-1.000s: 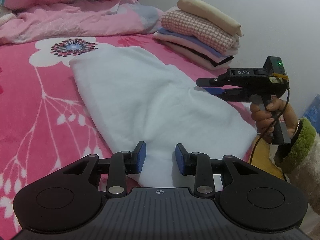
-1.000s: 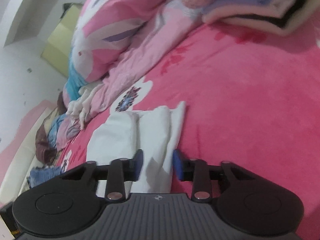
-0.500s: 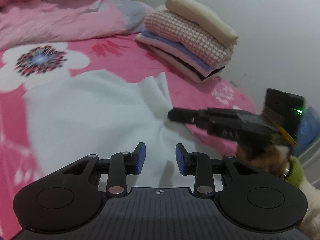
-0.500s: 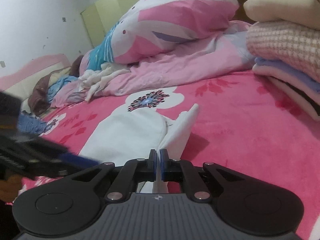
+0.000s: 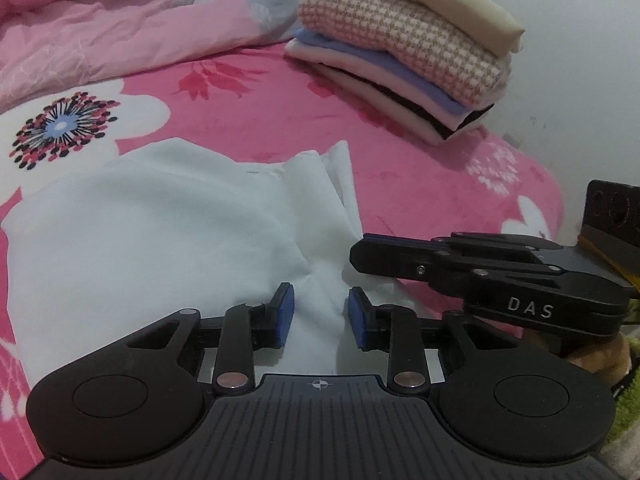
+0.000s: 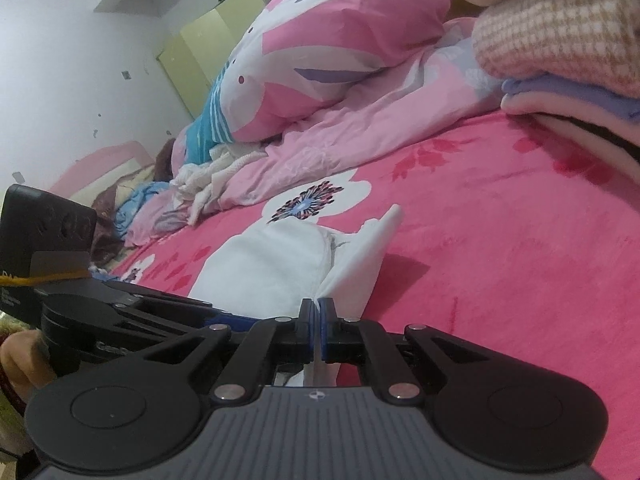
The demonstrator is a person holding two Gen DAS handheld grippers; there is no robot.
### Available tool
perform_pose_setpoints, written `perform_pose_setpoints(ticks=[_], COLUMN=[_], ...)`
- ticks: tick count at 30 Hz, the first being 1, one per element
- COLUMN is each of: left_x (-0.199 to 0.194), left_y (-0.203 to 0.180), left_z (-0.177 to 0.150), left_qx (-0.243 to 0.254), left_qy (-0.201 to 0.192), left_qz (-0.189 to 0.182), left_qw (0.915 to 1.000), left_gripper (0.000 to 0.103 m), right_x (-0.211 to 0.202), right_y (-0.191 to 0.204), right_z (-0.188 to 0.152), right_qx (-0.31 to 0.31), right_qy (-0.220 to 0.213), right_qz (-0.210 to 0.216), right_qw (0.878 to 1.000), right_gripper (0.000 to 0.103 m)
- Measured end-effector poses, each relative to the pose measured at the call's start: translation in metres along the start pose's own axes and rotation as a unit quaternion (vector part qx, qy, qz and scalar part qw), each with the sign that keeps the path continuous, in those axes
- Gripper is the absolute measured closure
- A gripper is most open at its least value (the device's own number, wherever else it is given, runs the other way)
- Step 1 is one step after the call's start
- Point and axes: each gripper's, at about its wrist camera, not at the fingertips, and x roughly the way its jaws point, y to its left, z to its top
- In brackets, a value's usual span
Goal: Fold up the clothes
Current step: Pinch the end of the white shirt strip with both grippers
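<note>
A white garment (image 5: 160, 232) lies on the pink flowered bed (image 5: 420, 172), its near right part bunched into a raised fold. My left gripper (image 5: 320, 315) hangs over the garment's near edge; its jaws are closing, with a ridge of the white cloth between the blue pads (image 5: 285, 314) and gaps still showing. Just to its right, my right gripper (image 5: 360, 250) is shut on the same edge. In the right wrist view that right gripper (image 6: 318, 320) pinches the white garment (image 6: 272, 264), and the left gripper (image 6: 230, 317) comes in from the left.
A stack of folded clothes (image 5: 400, 56) sits at the bed's far right, against a white wall (image 5: 580, 60). A crumpled pink quilt (image 5: 120, 32) and a pillow (image 6: 340, 40) lie at the head. Loose clothes (image 6: 208, 176) are heaped beyond. A person's hand (image 6: 20, 360) holds the left gripper.
The right gripper shut on the garment's edge and rolled upright. The left gripper slid right along the edge to sit beside it, and its jaws narrowed. The cloth bunched up.
</note>
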Motion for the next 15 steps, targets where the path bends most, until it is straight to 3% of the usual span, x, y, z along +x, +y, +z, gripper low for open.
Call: perform_pose_setpoints(ticks=[6,15], left_x=[0.000,-0.014], left_y=[0.005,0.010], left_z=[-0.004,-0.012], left_qx=[-0.014,-0.050], left_qy=[-0.012,-0.057], left_qz=[0.006,-0.002], left_qw=[0.9998,0.9971], left_gripper=[0.100,0.103], right_x=[0.001,-0.001], right_y=[0.000,-0.002], right_z=[0.000,0.000], right_qx=[-0.005,-0.009], right_qy=[-0.001,-0.005], right_qz=[0.008,0.016], right_qw=[1.000,1.000], right_gripper=[0.100,0.100])
